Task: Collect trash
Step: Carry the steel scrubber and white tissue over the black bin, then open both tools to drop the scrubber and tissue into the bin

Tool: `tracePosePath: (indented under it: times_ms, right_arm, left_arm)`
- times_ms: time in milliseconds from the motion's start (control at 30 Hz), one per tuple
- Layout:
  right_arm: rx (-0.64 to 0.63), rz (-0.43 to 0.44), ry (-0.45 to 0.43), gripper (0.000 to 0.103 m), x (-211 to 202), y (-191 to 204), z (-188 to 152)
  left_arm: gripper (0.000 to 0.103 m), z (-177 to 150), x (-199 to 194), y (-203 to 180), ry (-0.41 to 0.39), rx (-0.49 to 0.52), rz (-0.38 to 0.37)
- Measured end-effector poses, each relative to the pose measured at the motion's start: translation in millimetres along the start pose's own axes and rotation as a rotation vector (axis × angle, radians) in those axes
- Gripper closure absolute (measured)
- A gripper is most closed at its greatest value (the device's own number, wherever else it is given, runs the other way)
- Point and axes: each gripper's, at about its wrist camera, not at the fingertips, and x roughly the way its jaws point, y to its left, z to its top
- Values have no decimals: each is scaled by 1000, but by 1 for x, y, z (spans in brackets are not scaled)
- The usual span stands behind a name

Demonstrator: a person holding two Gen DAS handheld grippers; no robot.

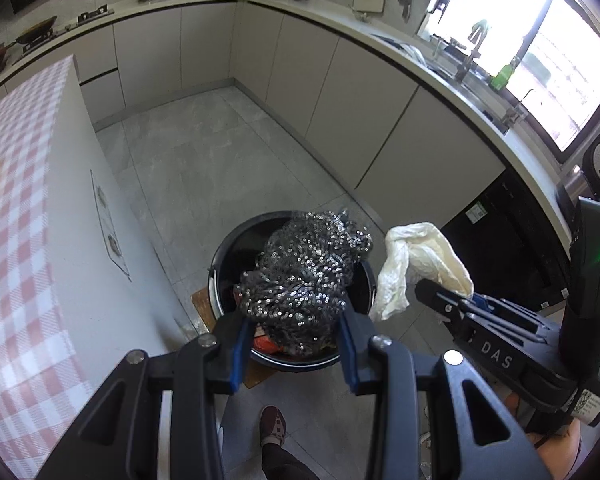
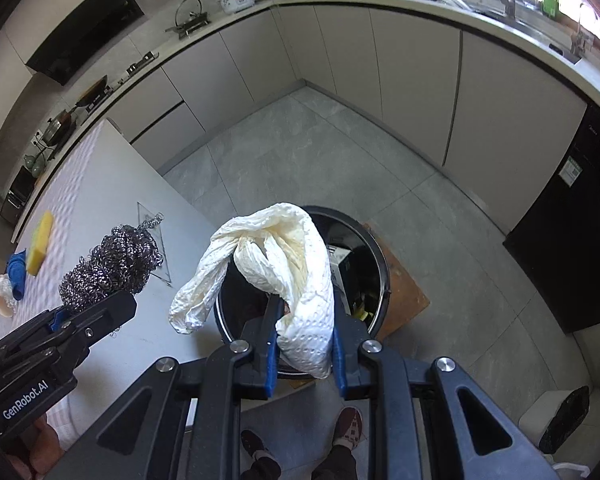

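- Nearest, in the left wrist view: left gripper (image 1: 296,344) with jaws pinching the scourer (image 1: 306,276), a springy ball of steel wool, by its lower part.
- In the right wrist view: right gripper (image 2: 305,350) with jaws pressed on the tissue (image 2: 288,264), pinched at its lower fold, a loose tail drooping to the left.
- Just beyond both: the bin (image 1: 228,256), open, black, on the floor (image 1: 220,152) beside the table (image 1: 16,240); scourer and tissue both in the air over its mouth, other rubbish already inside.
- Handling, as a judgement: scourer light, springy and rough, likely to snag on the pads and cling after release; best taken across its middle, as here.
- Tissue very light, limp, probably prone to drift or catch the rim; best held by the bunched middle, low over the bin.
- Further off: sponge (image 2: 40,248) and blue cloth (image 2: 17,274) on the table.
- Farthest: cabinets (image 1: 204,52) along the walls.
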Motion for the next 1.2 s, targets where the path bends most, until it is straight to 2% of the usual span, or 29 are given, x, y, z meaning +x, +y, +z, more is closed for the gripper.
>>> tracePosePath:
  times_ms: [300, 500, 567, 667, 933, 1067, 1133, 1200]
  right_arm:
    - [6, 7, 124, 79, 63, -21, 8]
    - [-35, 24, 177, 74, 100, -25, 15]
    - [-56, 24, 186, 59, 108, -26, 16]
    - [-72, 30, 183, 55, 114, -28, 18]
    - [-43, 43, 114, 54, 90, -38, 30]
    - [-57, 85, 167, 54, 99, -28, 37]
    - [-43, 119, 148, 54, 98, -24, 42]
    - [-51, 108, 164, 54, 102, -17, 42]
  left_arm:
    - [64, -10, 49, 4, 88, -63, 69]
    - [62, -9, 76, 5, 122, -102, 94]
    - [55, -9, 85, 7, 133, -116, 92]
    - [41, -6, 93, 9, 142, -141, 91]
    - [40, 6, 76, 7, 90, -151, 114]
    - [40, 12, 61, 11, 63, -165, 112]
    - [40, 14, 55, 15, 44, -167, 117]
    - [40, 13, 50, 17, 35, -172, 118]
